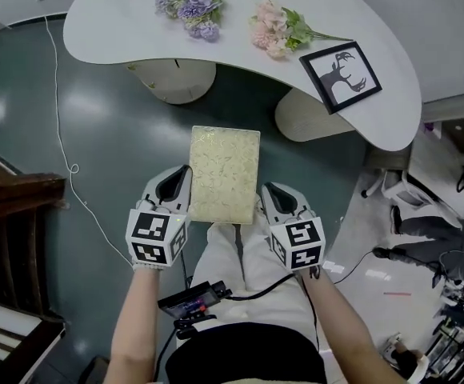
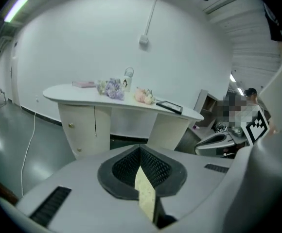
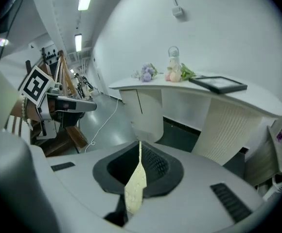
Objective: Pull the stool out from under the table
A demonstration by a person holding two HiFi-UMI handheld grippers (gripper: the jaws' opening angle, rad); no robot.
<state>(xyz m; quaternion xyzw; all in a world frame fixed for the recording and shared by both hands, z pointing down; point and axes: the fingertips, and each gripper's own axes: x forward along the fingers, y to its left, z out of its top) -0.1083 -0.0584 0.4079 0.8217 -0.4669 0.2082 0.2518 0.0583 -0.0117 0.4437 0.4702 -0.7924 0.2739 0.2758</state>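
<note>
The stool (image 1: 225, 174), with a cream patterned rectangular seat, is out in front of the white curved table (image 1: 112, 22) and sits between my two grippers. My left gripper (image 1: 184, 181) is shut on the seat's left edge, my right gripper (image 1: 266, 194) on its right edge. Along the left gripper (image 2: 141, 163), a thin cream sliver of the seat (image 2: 146, 196) shows pinched between the black pads. The right gripper (image 3: 140, 155) pinches a similar sliver (image 3: 134, 188). The stool's legs are hidden under the seat.
The table stands on two round pedestals (image 1: 176, 78) (image 1: 312, 118) and carries purple flowers (image 1: 192, 8), pink flowers (image 1: 276, 29) and a framed deer picture (image 1: 344, 74). A white cable (image 1: 64, 158) lies on the dark floor. Dark wooden furniture (image 1: 8, 206) is at the left.
</note>
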